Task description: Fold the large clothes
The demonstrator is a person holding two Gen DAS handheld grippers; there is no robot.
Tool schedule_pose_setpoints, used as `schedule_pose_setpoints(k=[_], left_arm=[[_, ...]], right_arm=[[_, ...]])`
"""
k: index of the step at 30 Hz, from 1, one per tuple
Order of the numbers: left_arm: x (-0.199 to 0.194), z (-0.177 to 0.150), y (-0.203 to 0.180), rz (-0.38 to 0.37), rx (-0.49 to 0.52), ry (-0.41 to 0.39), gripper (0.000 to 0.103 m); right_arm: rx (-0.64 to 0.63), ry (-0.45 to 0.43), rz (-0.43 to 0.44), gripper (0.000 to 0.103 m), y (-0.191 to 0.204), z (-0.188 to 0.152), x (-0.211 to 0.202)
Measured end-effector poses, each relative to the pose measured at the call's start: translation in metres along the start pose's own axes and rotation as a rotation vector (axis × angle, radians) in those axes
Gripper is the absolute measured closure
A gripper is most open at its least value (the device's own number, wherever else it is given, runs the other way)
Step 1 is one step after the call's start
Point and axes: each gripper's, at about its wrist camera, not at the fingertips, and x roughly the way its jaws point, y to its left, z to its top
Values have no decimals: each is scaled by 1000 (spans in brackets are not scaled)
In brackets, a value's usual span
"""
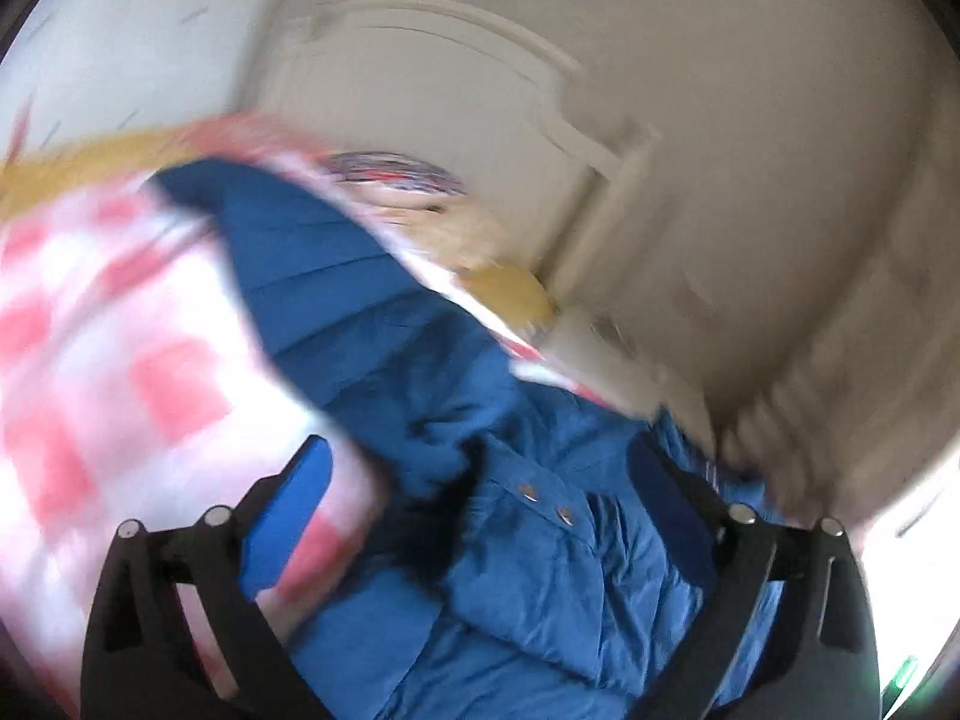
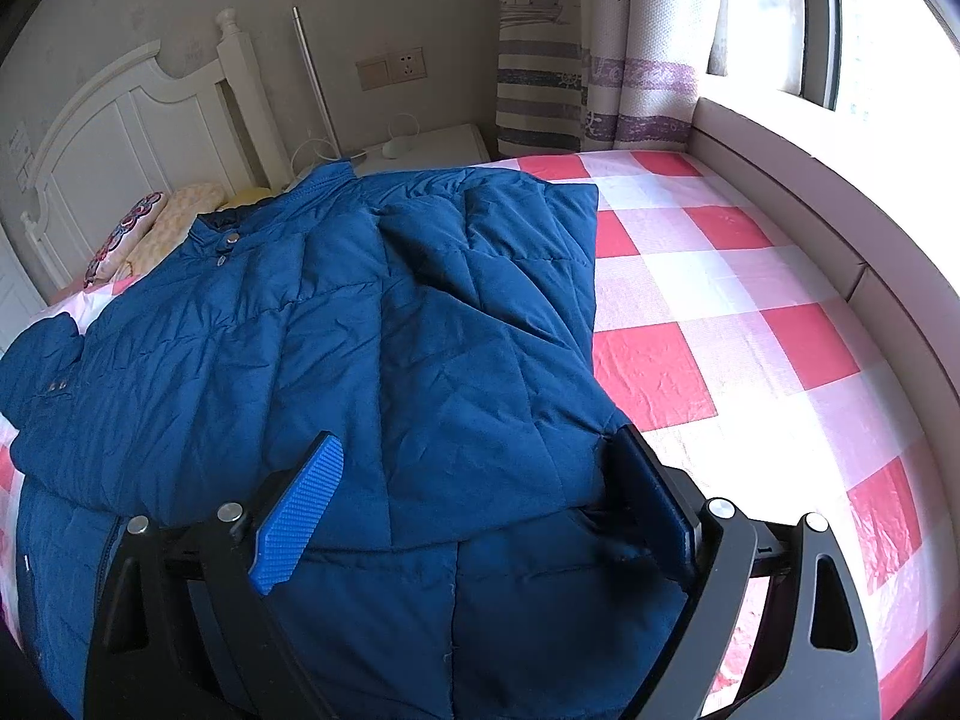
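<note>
Jacket [image 2: 312, 324], blue and quilted, lies spread on the checked bedspread [image 2: 750, 312], one side panel already turned inward over the body, presumably to narrow it for folding. Right gripper [image 2: 474, 468] hovers wide over the lower hem, gripping nothing. Left gripper [image 1: 480, 468], jaws likewise wide and empty, sits over the snap-fastened front [image 1: 543, 504]; that view is blurred and tilted toward the headboard [image 2: 126, 138].

A bed [image 2: 750, 276] dressed in a red, pink and white checked sheet carries a blue quilted jacket [image 2: 336, 324], spread across its near half with the collar toward the white headboard [image 2: 120, 138]. Two patterned pillows [image 2: 150, 228] lie at the head, just beyond the collar.
</note>
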Motion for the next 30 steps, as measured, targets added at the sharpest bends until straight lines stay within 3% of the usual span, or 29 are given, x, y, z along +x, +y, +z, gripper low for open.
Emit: schedule_pose_setpoints(k=[3, 4, 6, 7, 9, 13, 16, 17, 19, 22, 24, 25, 29, 30], left_arm=[[41, -11, -46, 11, 246, 145, 4], [53, -17, -47, 19, 277, 188, 4], [95, -44, -45, 35, 294, 362, 4], [108, -54, -41, 40, 297, 399, 2], [104, -54, -49, 43, 331, 373, 2], [102, -55, -39, 17, 297, 368, 2], [99, -55, -37, 10, 289, 357, 2], [97, -55, -34, 6, 284, 353, 2], [95, -56, -27, -6, 267, 342, 2], [91, -53, -21, -27, 238, 336, 2], [91, -52, -19, -38, 227, 334, 2], [92, -52, -19, -41, 224, 332, 2], [90, -51, -17, -57, 208, 324, 2], [89, -50, -16, -64, 200, 322, 2]], right_arm=[[-1, 0, -1, 17, 0, 0, 0], [-1, 0, -1, 17, 0, 0, 0], [-1, 0, -2, 17, 0, 0, 0], [-2, 0, -2, 17, 0, 0, 0], [-4, 2, -4, 17, 0, 0, 0], [1, -12, -4, 17, -1, 0, -3], [22, -147, -58, 18, -1, -4, -29], [-9, -228, -54, 18, 6, -7, -46], [-79, -273, -5, 18, 23, -10, -60], [-215, -174, 57, 18, 57, -14, -51], [-311, -33, 57, 18, 76, -19, -26], [-351, 79, 50, 17, 82, -23, -8], [-317, 170, 67, 14, 83, -9, -7], [-308, 149, 72, 14, 83, -2, -11]])
